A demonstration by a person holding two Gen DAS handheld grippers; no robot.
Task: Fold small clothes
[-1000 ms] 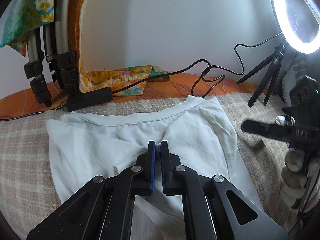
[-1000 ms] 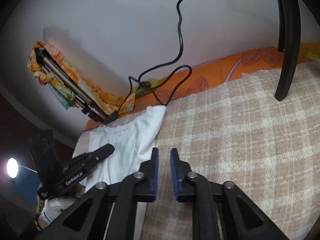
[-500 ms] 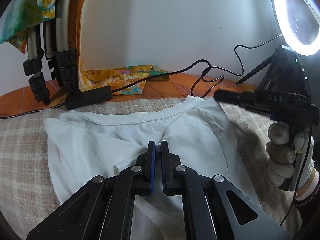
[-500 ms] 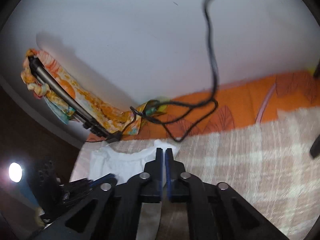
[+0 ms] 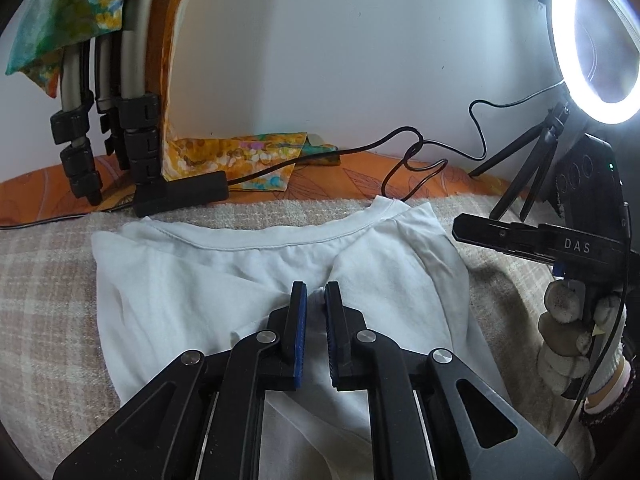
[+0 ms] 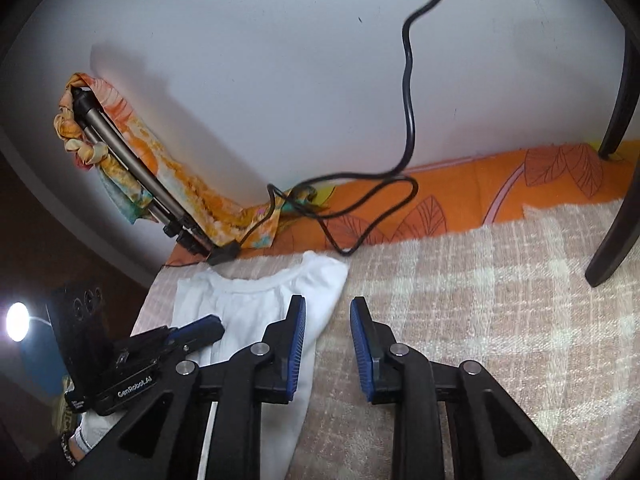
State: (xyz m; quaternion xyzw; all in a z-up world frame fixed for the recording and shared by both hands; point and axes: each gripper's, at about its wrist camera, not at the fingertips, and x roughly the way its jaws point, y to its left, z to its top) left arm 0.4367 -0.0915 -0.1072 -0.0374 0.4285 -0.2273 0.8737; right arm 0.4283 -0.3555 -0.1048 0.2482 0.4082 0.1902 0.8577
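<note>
Left tool (image 5: 314,304): jaws nearly together, a pinch of white fabric visible between the blue pads; judged gripping a raised fold near the middle of the white garment (image 5: 200,280). The hold probably serves to lift or carry that layer for the next fold, with the cloth gathered into a small ridge at the tips.

Right tool (image 6: 328,320): jaws spread, nothing between them. It hovers over the garment's right edge, left finger above white cloth, right finger above the checked blanket (image 6: 480,300). Judged ready to take that edge, or just clear of it.

The garment lies flat on the blanket, neckline (image 5: 280,240) toward 12 o'clock, sides turned inward so it reads as a narrow panel. Fold judged partway done.

Beyond, at 12 o'clock, an orange leaf-print sheet (image 6: 520,184) shows past the blanket's far edge, with a looped black cable (image 5: 416,152) lying on it, touching the collar corner; a snag risk if the shirt is dragged that way. At 10 o'clock a tripod (image 5: 136,112) draped in patterned cloth (image 5: 60,8) leans on the wall. At 2 o'clock, a ring light (image 5: 596,40) on its small stand.
</note>
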